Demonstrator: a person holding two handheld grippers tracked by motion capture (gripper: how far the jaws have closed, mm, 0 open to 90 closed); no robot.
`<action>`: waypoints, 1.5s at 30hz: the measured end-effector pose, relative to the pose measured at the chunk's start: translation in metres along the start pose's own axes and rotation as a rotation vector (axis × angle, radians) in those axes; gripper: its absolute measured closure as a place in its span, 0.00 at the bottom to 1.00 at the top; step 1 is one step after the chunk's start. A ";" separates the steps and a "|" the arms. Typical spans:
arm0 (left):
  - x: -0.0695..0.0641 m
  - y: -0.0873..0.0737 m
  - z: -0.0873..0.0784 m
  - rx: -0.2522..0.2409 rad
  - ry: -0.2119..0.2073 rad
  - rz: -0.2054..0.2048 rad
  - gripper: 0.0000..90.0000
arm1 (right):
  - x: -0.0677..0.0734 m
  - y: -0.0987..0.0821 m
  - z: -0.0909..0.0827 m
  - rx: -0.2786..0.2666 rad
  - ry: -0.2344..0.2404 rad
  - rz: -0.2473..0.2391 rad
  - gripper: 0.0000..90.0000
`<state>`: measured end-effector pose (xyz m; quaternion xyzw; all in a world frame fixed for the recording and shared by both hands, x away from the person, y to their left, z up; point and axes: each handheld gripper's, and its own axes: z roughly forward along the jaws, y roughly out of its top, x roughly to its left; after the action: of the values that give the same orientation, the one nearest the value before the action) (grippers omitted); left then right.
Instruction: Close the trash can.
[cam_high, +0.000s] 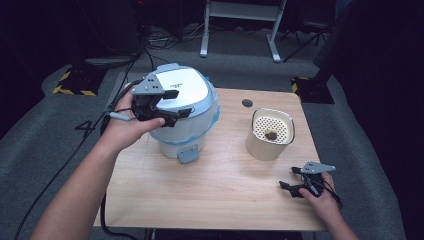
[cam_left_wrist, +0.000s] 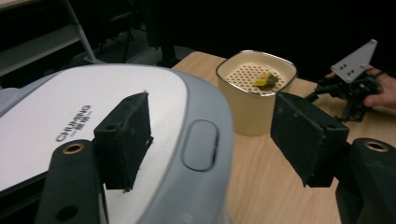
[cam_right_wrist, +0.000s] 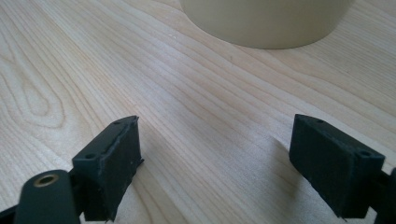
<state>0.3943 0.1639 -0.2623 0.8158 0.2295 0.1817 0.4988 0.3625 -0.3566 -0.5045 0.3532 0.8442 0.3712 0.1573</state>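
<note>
Pale wood table (cam_high: 210, 190) carries a white and grey rice cooker (cam_high: 182, 107) at its back left with the lid down, and a cream perforated basket (cam_high: 270, 134) holding a small yellow-green scrap (cam_high: 271, 133) well apart on the right. If the left gripper (cam_high: 165, 112), hovering over the lid's front edge near the release button (cam_left_wrist: 200, 144), pushes off-centre, the cooker could skid or tip. Its jaws stand spread and hold nothing, one above the lid; the right gripper (cam_high: 295, 187) rests low by the near right edge, jaws spread over bare wood.
</note>
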 end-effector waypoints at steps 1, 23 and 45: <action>-0.003 0.000 -0.002 0.002 -0.005 0.006 0.33 | 0.000 0.000 0.000 0.000 0.000 0.000 0.18; -0.043 -0.065 -0.012 0.039 -0.028 -0.024 0.31 | -0.001 0.000 0.000 0.001 0.003 -0.006 0.18; -0.050 -0.146 0.010 0.115 0.017 -0.092 0.25 | -0.001 0.000 0.000 0.001 0.003 -0.006 0.18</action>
<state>0.3303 0.1868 -0.4011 0.8301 0.2808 0.1520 0.4572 0.3632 -0.3568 -0.5044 0.3503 0.8457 0.3707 0.1571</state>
